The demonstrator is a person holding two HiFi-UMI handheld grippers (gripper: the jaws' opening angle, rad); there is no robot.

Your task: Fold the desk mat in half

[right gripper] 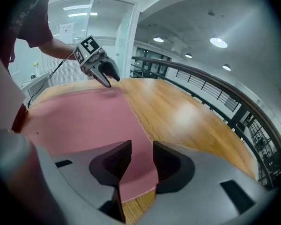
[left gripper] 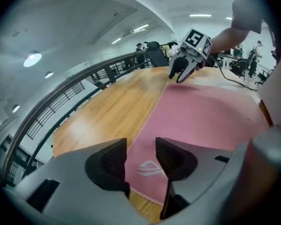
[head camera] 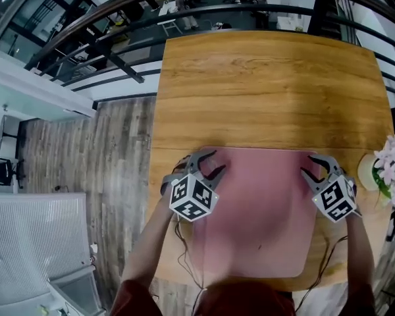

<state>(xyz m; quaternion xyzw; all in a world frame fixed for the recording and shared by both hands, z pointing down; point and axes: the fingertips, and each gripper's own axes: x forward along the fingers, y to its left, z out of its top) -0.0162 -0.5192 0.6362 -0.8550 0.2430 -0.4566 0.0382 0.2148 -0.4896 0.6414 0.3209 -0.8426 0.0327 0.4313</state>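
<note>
A pink desk mat [head camera: 263, 222] lies flat on the near half of the wooden table [head camera: 270, 84]. My left gripper [head camera: 214, 163] hovers over the mat's far left corner, jaws open. In the left gripper view that gripper [left gripper: 140, 161] has the corner with a white logo [left gripper: 147, 168] showing in the gap, pads apart from the mat [left gripper: 206, 116]. My right gripper [head camera: 308, 166] stands open over the far right corner. In the right gripper view its jaws [right gripper: 141, 161] straddle the corner of the mat [right gripper: 84, 121], not pressing it. Each gripper view shows the other gripper [left gripper: 182, 74] [right gripper: 105, 78].
A white pot with pale flowers [head camera: 385, 166] stands at the table's right edge, close to the right gripper. The far half of the table is bare wood. A dark railing [head camera: 118, 28] runs beyond the far edge. Plank floor [head camera: 118, 163] lies to the left.
</note>
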